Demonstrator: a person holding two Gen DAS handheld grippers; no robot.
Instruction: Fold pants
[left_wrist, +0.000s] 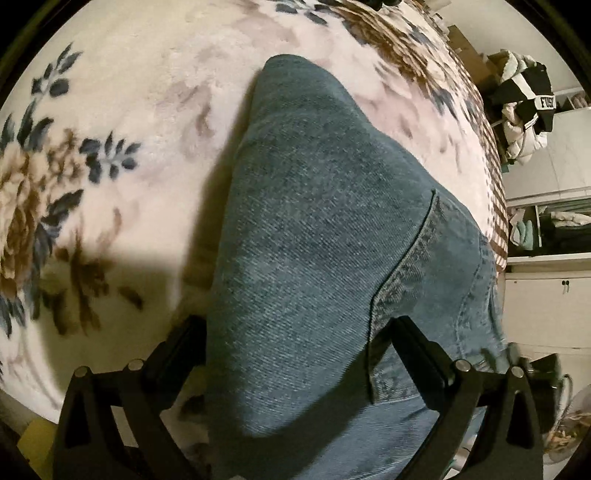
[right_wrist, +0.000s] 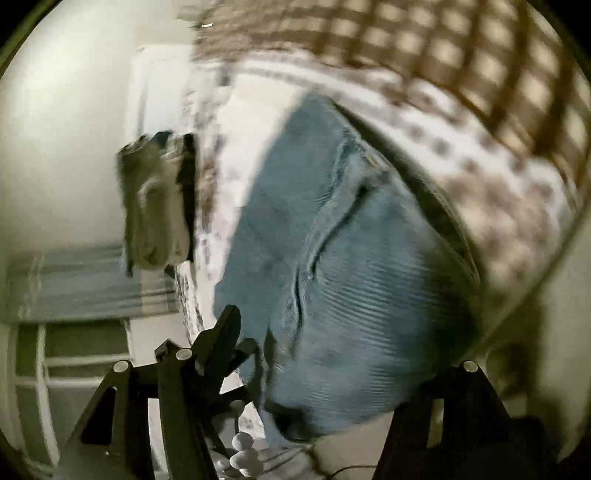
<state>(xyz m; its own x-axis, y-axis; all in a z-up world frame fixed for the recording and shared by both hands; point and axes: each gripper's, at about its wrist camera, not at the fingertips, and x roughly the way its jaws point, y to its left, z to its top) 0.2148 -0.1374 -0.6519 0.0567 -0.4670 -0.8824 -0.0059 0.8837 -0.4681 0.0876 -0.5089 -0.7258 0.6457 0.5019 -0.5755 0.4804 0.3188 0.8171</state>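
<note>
Blue denim pants (left_wrist: 317, 229) lie on a floral blanket (left_wrist: 110, 110) on a bed. In the left wrist view the denim runs from between the black fingers out toward the middle of the bed. My left gripper (left_wrist: 295, 332) is shut on the pants, the cloth bulging up between its fingers (left_wrist: 417, 343). In the right wrist view, which is blurred, the pants (right_wrist: 351, 258) hang in a bunched fold over the bed edge. My right gripper (right_wrist: 332, 354) is shut on the pants; its fingertips are hidden under the denim.
A pile of black and white clothing (left_wrist: 524, 99) sits past the bed's right edge, with white cabinets (left_wrist: 546, 295) beyond. The blanket's checked border (right_wrist: 461, 74) fills the top of the right wrist view. A white wall (right_wrist: 66, 147) and a cabinet lie at the left.
</note>
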